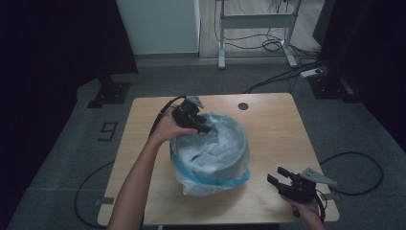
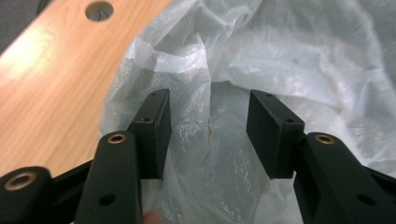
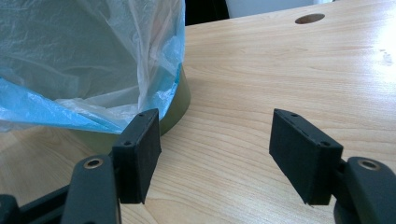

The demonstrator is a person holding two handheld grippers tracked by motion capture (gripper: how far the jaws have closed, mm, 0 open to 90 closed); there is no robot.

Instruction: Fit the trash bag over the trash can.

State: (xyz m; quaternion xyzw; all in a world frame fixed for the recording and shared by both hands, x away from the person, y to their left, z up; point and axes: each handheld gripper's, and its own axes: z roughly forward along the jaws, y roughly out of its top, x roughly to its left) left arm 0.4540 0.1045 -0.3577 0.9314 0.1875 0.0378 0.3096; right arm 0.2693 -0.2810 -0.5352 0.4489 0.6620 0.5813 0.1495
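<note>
Work in hand: fitting a plastic liner bag into a round bin and over its rim, at the middle of the wooden table.
Step, as I judge it: the bag's edge is draped over the rim, its blue band hanging down the near side; the far-left part is bunched and looks unsettled.
Left gripper: at the bin's far-left rim, jaws apart, pads on either side of a fold of the thin film in the left gripper view, neither pressing it.
Right gripper: resting low at the near right of the table, well apart from the bin, jaws apart with nothing between them.
Next move, a judgement: close the left jaws on the loose fold and draw it outward and down over the rim; the film is thin, so a gentle pull.
Writing: none readable on the bag or bin; a figure 9 is marked on the floor left of the table.
Also: a round cable hole at the table's far edge.
</note>
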